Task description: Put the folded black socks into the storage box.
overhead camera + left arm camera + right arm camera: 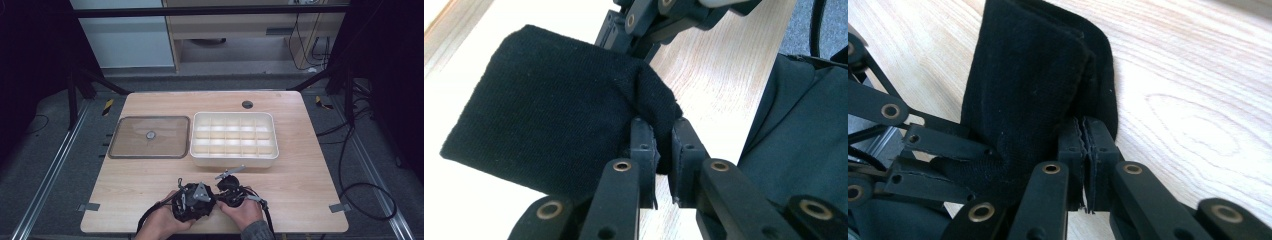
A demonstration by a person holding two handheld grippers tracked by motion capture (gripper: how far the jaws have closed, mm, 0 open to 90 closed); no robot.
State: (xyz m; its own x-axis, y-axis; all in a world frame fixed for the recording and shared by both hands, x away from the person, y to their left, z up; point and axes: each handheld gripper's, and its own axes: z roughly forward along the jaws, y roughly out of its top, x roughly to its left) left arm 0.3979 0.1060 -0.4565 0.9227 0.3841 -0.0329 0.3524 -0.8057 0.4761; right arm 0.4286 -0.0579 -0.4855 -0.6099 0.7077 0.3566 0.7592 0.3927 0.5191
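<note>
A folded black cloth (554,120) is held between the two hand-held grippers at the near edge of the surface (300,200), just in front of the person. The left hand-held gripper (663,145) is closed on a bunched corner of the cloth, a narrow gap being left between its jaws by the fabric. The right hand-held gripper (1087,145) is pressed almost fully shut on a thin folded edge of the cloth (1033,85). In the high view both hand-held grippers, left (192,200) and right (231,189), are seen close together, with the cloth largely hidden among them.

Farther back, a white divided tray (233,159) is set on the surface, with a flat lid (125,145) just to its left; the compartments appear empty.

Risks, as judged from this moment: the right hold is taken on very little fabric, so the edge could be pulled out if the hands are drawn apart sharply. The left hold is on a bunched corner, from which layers could slip singly and the fold could be lost. With the linkages so near, cloth could be snagged in a joint.

No brand, label or writing can be read on any item
</note>
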